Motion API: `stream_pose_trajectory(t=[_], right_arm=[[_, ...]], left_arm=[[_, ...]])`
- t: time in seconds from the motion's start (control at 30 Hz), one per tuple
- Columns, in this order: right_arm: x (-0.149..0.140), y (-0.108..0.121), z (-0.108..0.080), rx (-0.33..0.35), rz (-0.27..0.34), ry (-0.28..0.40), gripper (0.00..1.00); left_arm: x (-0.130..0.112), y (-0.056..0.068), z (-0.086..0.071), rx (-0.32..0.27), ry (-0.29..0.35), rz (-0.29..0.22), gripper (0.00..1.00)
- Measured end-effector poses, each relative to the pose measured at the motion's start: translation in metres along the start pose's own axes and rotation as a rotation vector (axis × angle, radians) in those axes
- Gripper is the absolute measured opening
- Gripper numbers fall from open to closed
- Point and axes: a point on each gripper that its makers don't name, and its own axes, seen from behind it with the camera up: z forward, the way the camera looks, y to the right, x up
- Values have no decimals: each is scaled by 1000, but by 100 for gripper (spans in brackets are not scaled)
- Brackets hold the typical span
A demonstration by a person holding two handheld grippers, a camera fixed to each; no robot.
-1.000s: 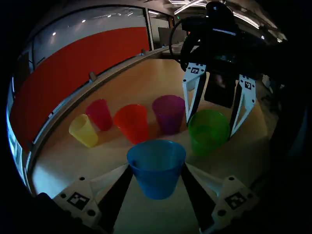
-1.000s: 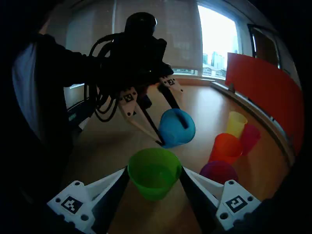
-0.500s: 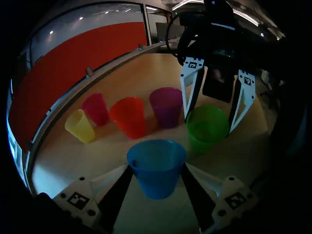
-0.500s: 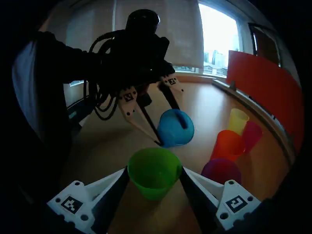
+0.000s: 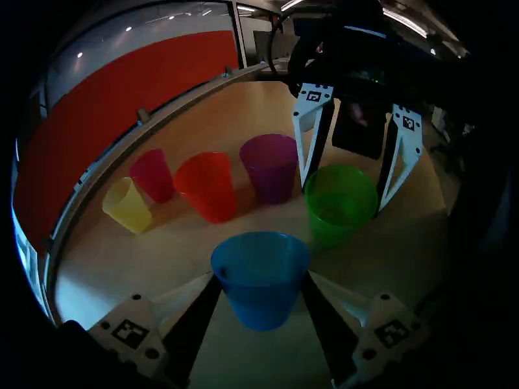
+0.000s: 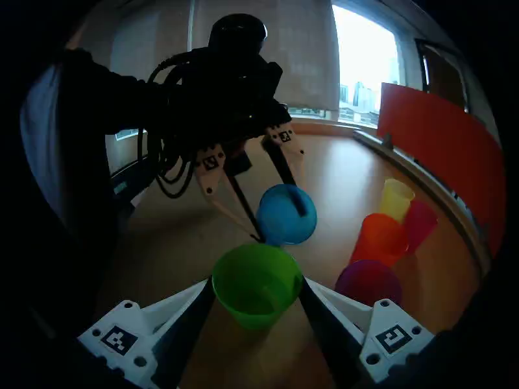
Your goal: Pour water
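Our left gripper (image 5: 261, 280) pinches a blue cup (image 6: 285, 217), tilted toward the green cup (image 6: 254, 295) that our right gripper (image 6: 257, 285) pinches nearby. We may see a little water in the green cup, but the light is poor.

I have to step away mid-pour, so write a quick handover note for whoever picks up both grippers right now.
Left gripper: shut on the blue cup, tipped toward the green cup.
Right gripper: shut on the green cup, upright.
Spare cups: yellow, pink, orange, purple, standing on the table.
Done: both cups gripped and brought close. Water too faint to confirm.
Left: finish the pour, set both down.
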Motion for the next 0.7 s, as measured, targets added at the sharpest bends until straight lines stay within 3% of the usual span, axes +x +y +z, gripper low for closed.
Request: stream_pose_trajectory(t=[0.7], right_arm=[[-2, 1, -3, -7, -1, -7, 95]], left_arm=[[-6, 1, -6, 12, 11, -13, 83]])
